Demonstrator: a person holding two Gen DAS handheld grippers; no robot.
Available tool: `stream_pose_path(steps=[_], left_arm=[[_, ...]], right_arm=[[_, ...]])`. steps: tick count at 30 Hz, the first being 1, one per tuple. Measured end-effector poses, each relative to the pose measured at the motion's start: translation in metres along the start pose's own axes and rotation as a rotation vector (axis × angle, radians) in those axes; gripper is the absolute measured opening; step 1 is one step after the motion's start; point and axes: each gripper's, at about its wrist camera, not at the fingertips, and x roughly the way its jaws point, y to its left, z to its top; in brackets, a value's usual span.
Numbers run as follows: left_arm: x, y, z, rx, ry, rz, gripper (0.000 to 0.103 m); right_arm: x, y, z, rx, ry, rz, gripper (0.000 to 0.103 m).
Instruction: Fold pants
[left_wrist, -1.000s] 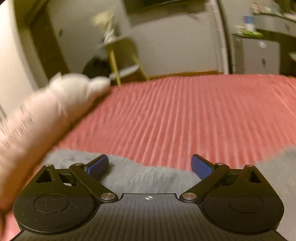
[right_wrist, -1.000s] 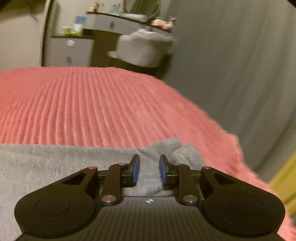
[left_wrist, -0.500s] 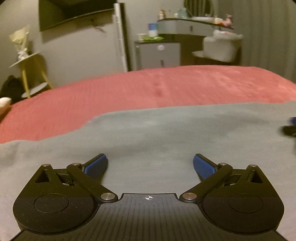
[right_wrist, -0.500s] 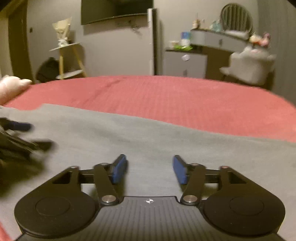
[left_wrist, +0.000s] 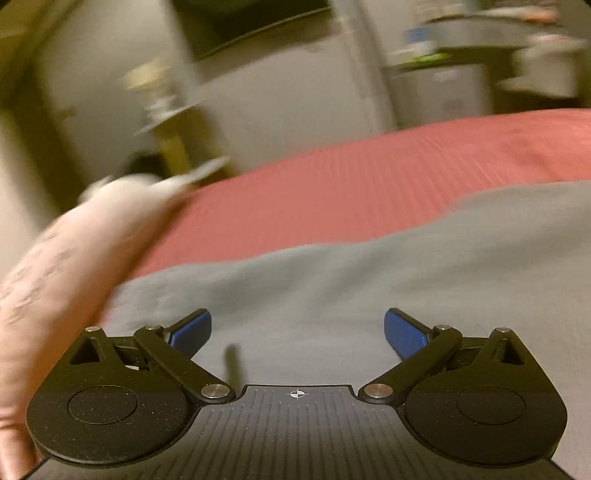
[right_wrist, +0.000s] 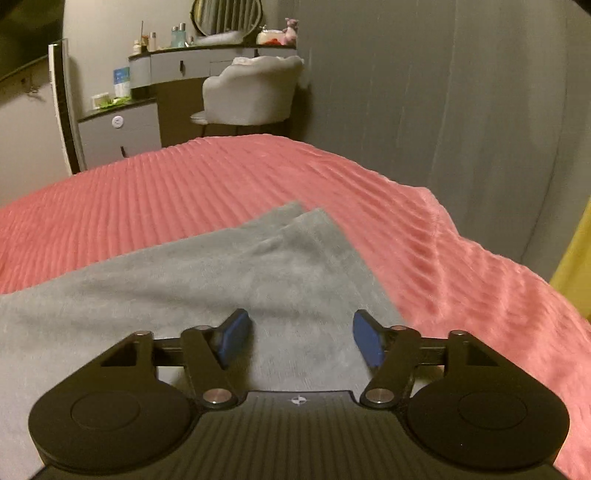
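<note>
Grey pants (left_wrist: 369, 280) lie flat on a red ribbed bedspread (left_wrist: 351, 184). My left gripper (left_wrist: 297, 328) is wide open and empty just above the grey cloth. In the right wrist view the pants (right_wrist: 207, 273) end in two stacked corners at the far right. My right gripper (right_wrist: 301, 336) is open and empty over that end of the pants, near the right edge of the bedspread (right_wrist: 184, 184).
A pale pink pillow (left_wrist: 62, 266) lies at the left of the bed, blurred. A yellow side table (left_wrist: 166, 122) stands behind it. A grey chair (right_wrist: 251, 92), a vanity desk (right_wrist: 207, 62) and a grey curtain (right_wrist: 461, 110) stand beyond the bed.
Both views have swung: the left one back toward the pillow, the right one toward the bed's right edge. My right gripper has opened wider. The left stays wide open.
</note>
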Motion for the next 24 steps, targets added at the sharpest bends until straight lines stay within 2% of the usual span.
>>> stream_pose_path(steps=[2, 4, 6, 7, 8, 10, 11, 13, 14, 15, 16, 18, 20, 22, 23, 24], left_arm=[[-0.027, -0.035, 0.007, -0.029, -0.024, -0.193, 0.103], [-0.038, -0.072, 0.012, -0.058, 0.015, -0.334, 0.103], [-0.047, -0.109, 0.009, -0.050, 0.036, -0.414, 0.103], [-0.049, -0.128, 0.006, -0.004, 0.035, -0.418, 0.103], [-0.050, -0.147, 0.002, 0.081, 0.029, -0.391, 0.103], [-0.059, -0.170, -0.012, 0.179, -0.022, -0.343, 0.103], [-0.059, -0.164, -0.016, 0.179, -0.036, -0.360, 0.103], [-0.058, -0.161, -0.023, 0.131, -0.010, -0.365, 0.103], [-0.058, -0.152, -0.026, 0.111, -0.004, -0.337, 0.103], [-0.047, -0.138, -0.028, 0.099, 0.005, -0.301, 0.103], [-0.045, -0.125, -0.030, 0.083, 0.003, -0.297, 0.103], [-0.038, -0.098, -0.031, 0.036, 0.005, -0.256, 0.103], [-0.026, -0.065, -0.030, -0.086, 0.037, -0.223, 0.103], [-0.016, -0.035, -0.031, -0.238, 0.081, -0.099, 0.103], [-0.015, -0.020, -0.032, -0.304, 0.091, -0.040, 0.103], [-0.015, -0.006, -0.035, -0.370, 0.112, 0.051, 0.103]], right_arm=[[-0.033, 0.026, -0.013, 0.002, -0.020, 0.204, 0.067], [-0.060, 0.064, -0.029, -0.072, -0.016, 0.407, 0.078], [-0.080, 0.100, -0.047, -0.188, 0.021, 0.537, 0.078], [-0.085, 0.117, -0.057, -0.252, 0.048, 0.588, 0.077], [-0.089, 0.130, -0.067, -0.311, 0.054, 0.605, 0.077], [-0.091, 0.144, -0.081, -0.428, 0.037, 0.556, 0.077], [-0.088, 0.139, -0.082, -0.423, 0.020, 0.561, 0.077], [-0.080, 0.122, -0.079, -0.343, 0.030, 0.529, 0.081], [-0.076, 0.110, -0.080, -0.310, 0.025, 0.490, 0.081], [-0.071, 0.097, -0.078, -0.295, 0.013, 0.426, 0.081], [-0.068, 0.083, -0.079, -0.301, -0.006, 0.374, 0.081], [-0.066, 0.057, -0.085, -0.319, -0.041, 0.327, 0.081], [-0.061, 0.031, -0.079, -0.306, -0.038, 0.280, 0.085], [-0.055, 0.004, -0.070, -0.235, -0.014, 0.240, 0.099], [-0.053, -0.009, -0.062, -0.205, 0.004, 0.217, 0.099], [-0.051, -0.028, -0.060, -0.172, 0.015, 0.202, 0.099]])
